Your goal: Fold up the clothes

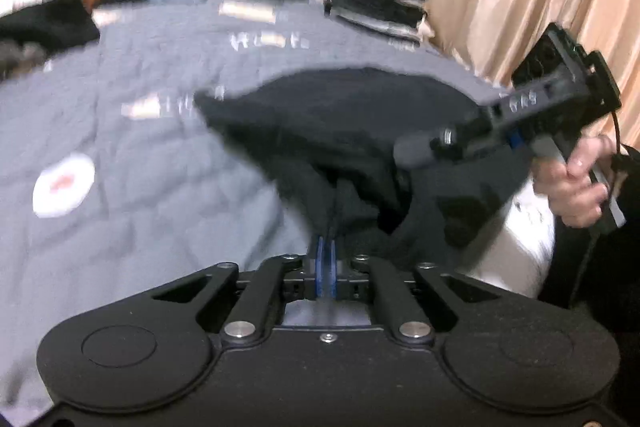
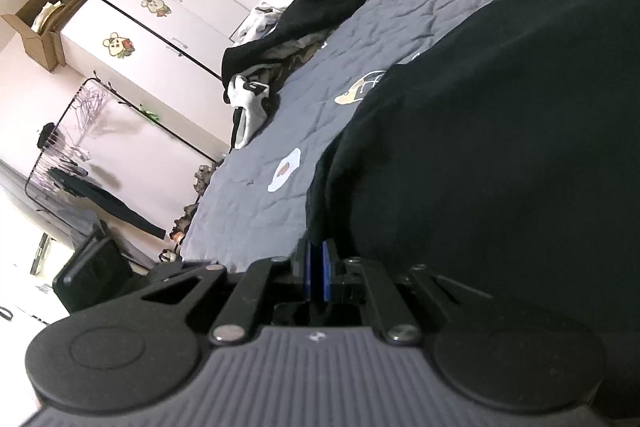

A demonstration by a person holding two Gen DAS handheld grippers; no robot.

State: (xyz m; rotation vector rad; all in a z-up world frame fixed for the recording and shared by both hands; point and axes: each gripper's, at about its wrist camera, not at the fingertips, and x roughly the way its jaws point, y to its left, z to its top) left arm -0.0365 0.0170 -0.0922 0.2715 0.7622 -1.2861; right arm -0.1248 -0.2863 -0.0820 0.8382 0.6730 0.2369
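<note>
Black garment (image 1: pixel 320 131), soft, rumpled, both hand-held grippers (image 1: pixel 327 251) (image 2: pixel 317 267) clamped on it, quilted grey bedspread (image 1: pixel 140 75)

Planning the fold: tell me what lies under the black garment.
The black garment lies on the grey quilted bedspread; a printed patch shows at its edge. Anything else beneath is covered.

left gripper (image 1: pixel 327 227) pinching dark garment (image 1: pixel 320 123) (blurred), grey bedspread (image 1: pixel 140 67)
</note>
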